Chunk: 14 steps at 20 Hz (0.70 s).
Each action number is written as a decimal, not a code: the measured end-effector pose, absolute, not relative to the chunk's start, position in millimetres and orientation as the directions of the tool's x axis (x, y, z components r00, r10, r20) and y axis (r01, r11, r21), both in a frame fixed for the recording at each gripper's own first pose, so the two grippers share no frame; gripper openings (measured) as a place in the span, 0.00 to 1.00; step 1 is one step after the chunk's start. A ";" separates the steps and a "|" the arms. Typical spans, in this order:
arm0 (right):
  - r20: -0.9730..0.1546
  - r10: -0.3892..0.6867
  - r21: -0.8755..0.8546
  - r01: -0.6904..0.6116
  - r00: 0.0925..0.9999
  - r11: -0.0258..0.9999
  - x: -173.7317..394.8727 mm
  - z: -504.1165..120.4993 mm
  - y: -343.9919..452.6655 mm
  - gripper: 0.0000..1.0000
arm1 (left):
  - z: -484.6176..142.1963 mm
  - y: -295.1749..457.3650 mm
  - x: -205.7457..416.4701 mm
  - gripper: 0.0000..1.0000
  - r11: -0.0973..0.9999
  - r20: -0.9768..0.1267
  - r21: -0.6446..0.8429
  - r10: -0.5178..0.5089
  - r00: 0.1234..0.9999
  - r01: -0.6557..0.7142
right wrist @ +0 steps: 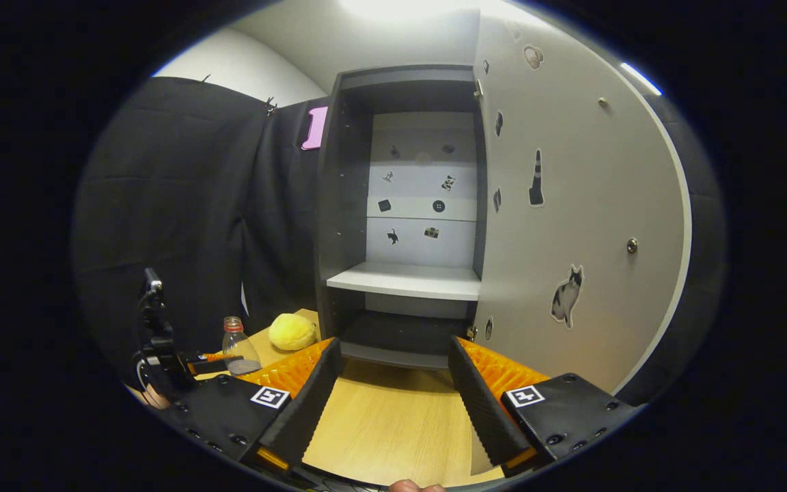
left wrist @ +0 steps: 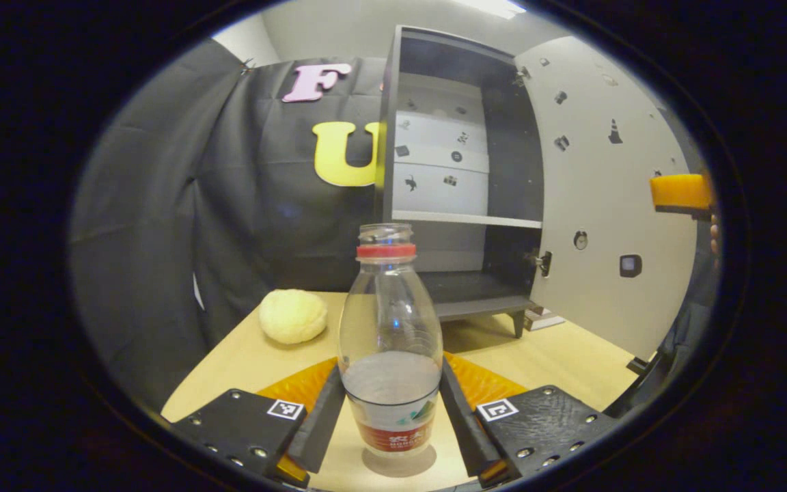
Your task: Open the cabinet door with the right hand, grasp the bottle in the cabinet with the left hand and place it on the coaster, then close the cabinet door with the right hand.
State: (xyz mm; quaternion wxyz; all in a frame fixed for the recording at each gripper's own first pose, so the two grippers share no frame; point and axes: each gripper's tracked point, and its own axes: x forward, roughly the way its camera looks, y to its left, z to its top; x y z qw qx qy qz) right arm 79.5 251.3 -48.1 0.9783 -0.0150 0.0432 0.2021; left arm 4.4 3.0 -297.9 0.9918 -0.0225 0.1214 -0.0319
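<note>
Left gripper view: my left gripper (left wrist: pixel 392 410) has its jaws narrowed around the lower body of the bottle (left wrist: pixel 391 342), one finger at 9 o'clock and one at 3 o'clock of it; both appear to touch its sides. The bottle stands upright on the surface (left wrist: pixel 557 355), partly filled, a shadow under its base. I cannot make out a coaster beneath it. A yellow round object (left wrist: pixel 292 316) lies at 10 o'clock of the bottle, well apart. The cabinet (left wrist: pixel 458 178) stands at 12 o'clock with its door (left wrist: pixel 605 205) swung wide, shelves bare.

Right gripper view: my right gripper (right wrist: pixel 393 403) hangs with jaws wide, holding nothing, facing the open cabinet (right wrist: pixel 407 225); the door (right wrist: pixel 571 219) lies at 2 o'clock. The bottle (right wrist: pixel 238 348) and the left gripper (right wrist: pixel 161 355) sit at 9 o'clock.

Step in hand, as I judge it: setting the bottle down. The next move calls for spreading the left jaws and drawing straight back without tipping the bottle, then taking the right jaws round the door's free edge to push it shut
</note>
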 end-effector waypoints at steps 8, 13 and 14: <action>-0.232 0.501 0.054 -0.503 0.834 0.863 51.6 -103.6 255.9 0.99 | -363.2 -7.9 1.3 0.74 0.999 -0.205 -0.005 0.042 0.978 -0.044; -0.256 0.514 0.011 -0.529 0.819 0.849 45.3 -121.9 254.2 0.99 | -384.5 -4.7 3.5 0.77 0.997 -0.192 0.042 0.067 0.979 -0.060; -0.255 0.517 0.004 -0.534 0.817 0.846 43.9 -122.7 254.6 0.94 | -384.2 -4.4 2.3 0.76 0.998 -0.180 0.036 0.064 0.982 -0.059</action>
